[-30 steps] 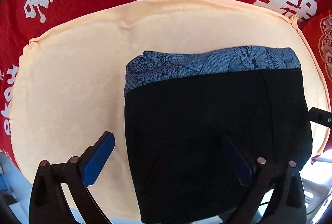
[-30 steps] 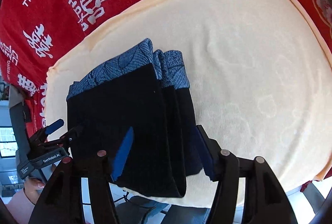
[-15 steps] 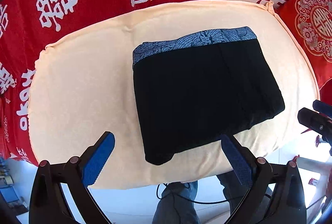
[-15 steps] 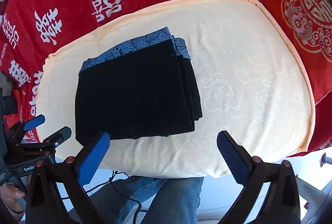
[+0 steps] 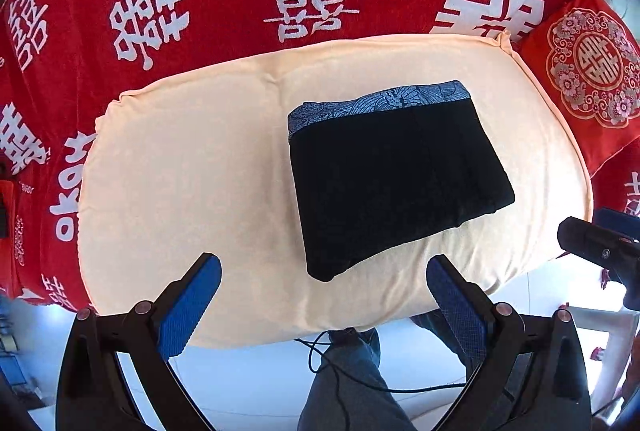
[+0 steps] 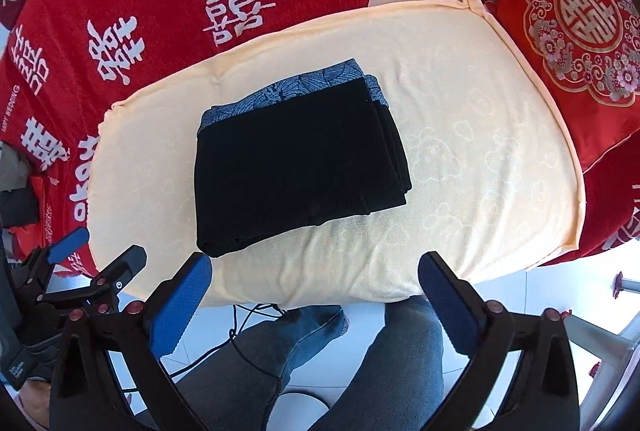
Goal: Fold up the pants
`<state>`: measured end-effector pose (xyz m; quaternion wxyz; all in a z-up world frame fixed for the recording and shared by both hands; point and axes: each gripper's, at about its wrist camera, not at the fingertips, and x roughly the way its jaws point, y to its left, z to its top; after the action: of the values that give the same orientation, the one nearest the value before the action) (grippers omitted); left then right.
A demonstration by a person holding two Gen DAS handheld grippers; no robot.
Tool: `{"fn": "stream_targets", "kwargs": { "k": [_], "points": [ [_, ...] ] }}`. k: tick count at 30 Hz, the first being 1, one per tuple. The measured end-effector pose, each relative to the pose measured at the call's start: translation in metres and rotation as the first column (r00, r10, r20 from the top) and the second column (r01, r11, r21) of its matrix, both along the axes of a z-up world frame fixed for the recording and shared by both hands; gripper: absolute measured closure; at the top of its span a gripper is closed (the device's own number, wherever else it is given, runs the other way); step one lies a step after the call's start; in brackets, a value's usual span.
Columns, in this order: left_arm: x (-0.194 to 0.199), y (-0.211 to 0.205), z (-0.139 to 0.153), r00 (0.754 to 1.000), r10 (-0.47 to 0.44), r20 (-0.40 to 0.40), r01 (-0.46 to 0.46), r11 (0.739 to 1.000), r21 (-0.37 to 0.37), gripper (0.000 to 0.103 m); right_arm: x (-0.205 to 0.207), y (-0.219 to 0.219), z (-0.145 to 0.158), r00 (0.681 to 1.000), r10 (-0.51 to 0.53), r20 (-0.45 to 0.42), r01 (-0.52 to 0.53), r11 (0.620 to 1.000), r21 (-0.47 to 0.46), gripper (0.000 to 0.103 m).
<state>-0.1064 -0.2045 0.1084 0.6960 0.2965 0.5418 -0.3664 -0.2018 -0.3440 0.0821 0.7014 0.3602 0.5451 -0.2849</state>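
Observation:
The black pants (image 5: pixel 396 175) lie folded into a compact rectangle on the cream cushion (image 5: pixel 192 167), their blue patterned waistband along the far edge. From the right wrist the same pants (image 6: pixel 296 159) show stacked layers on their right side. My left gripper (image 5: pixel 324 267) hangs open above the cushion's near edge, with nothing between its blue pads. My right gripper (image 6: pixel 316 271) is open too, empty, well clear of the pants. Each gripper shows at the edge of the other's view.
A red cloth with white characters (image 5: pixel 312 3) covers the sofa behind the cushion. A red embroidered pillow (image 6: pixel 576 43) sits at the right. Below the cushion's front edge are a person's legs in jeans (image 6: pixel 320 359), a thin black cable (image 6: pixel 244 327) and pale floor.
Both grippers have risen and pulled back from the pants. The right gripper, first around the pants' near edge, has opened wide and let go. The folded pants stay put.

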Motion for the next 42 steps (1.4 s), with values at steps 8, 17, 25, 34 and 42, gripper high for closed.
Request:
{"fn": "stream_targets", "kwargs": {
  "k": [8,17,25,34,42],
  "points": [
    [-0.009,0.010,0.015,0.999,0.006,0.032,-0.007,1.000,0.022,0.000,-0.002,0.001,0.016,0.998,0.071,0.001,-0.071,0.998,-0.001,0.000],
    [-0.045,0.001,0.039,0.997,0.019,0.069,-0.021,0.999,0.039,0.000,-0.032,-0.014,0.033,0.993,0.116,-0.036,-0.117,0.993,-0.023,0.000],
    [-0.050,0.002,0.061,0.991,0.104,0.088,-0.107,0.994,0.033,0.000,-0.021,-0.023,0.047,0.982,0.185,-0.041,-0.188,0.980,-0.065,0.000],
    [-0.057,-0.004,0.066,0.989,0.102,0.104,-0.108,0.993,0.050,0.000,-0.008,-0.016,0.053,0.956,0.284,-0.067,-0.290,0.951,-0.108,0.000],
    [-0.060,-0.008,0.067,0.989,0.106,0.105,-0.113,0.992,0.059,0.000,-0.009,-0.019,0.052,0.957,0.282,-0.067,-0.288,0.952,-0.100,0.000]
  ]
}}
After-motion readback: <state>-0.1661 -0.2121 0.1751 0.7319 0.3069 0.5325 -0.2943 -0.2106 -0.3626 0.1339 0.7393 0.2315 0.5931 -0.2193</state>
